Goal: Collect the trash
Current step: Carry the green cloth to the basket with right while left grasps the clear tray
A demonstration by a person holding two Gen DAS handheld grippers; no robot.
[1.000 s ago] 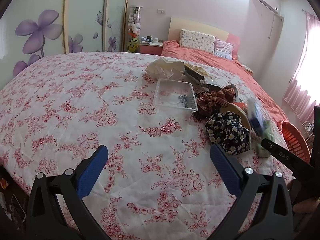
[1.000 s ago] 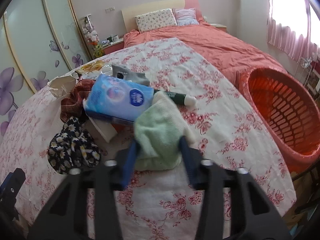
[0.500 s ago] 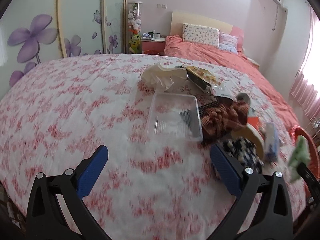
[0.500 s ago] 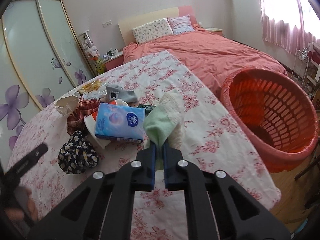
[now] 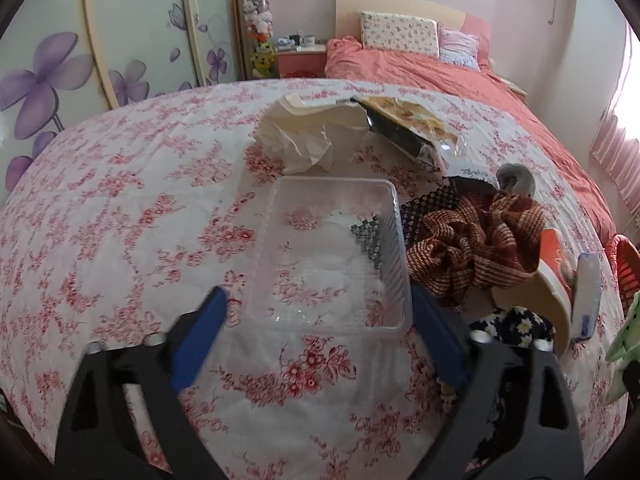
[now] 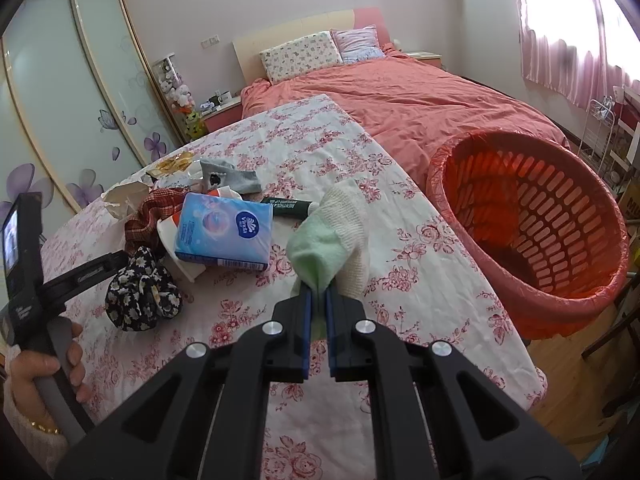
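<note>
My right gripper (image 6: 317, 300) is shut on a green and white sock (image 6: 332, 236) and holds it above the floral table, left of the red basket (image 6: 532, 236). The sock also shows at the right edge of the left wrist view (image 5: 626, 328). My left gripper (image 5: 316, 336) is open, its blue fingers on either side of the near end of a clear plastic tray (image 5: 332, 256). Crumpled white paper (image 5: 308, 140) and a torn snack wrapper (image 5: 408, 128) lie beyond the tray.
A brown checked cloth (image 5: 476, 244), a dark floral cloth (image 6: 142, 288), a blue tissue pack (image 6: 224, 232), a grey sock (image 6: 230, 176) and a green tube (image 6: 288, 208) lie on the table. A bed (image 6: 400, 96) stands behind.
My right gripper closed on the sock and lifted it off the table. My left gripper moved forward to the clear tray, which now sits between its fingers.
</note>
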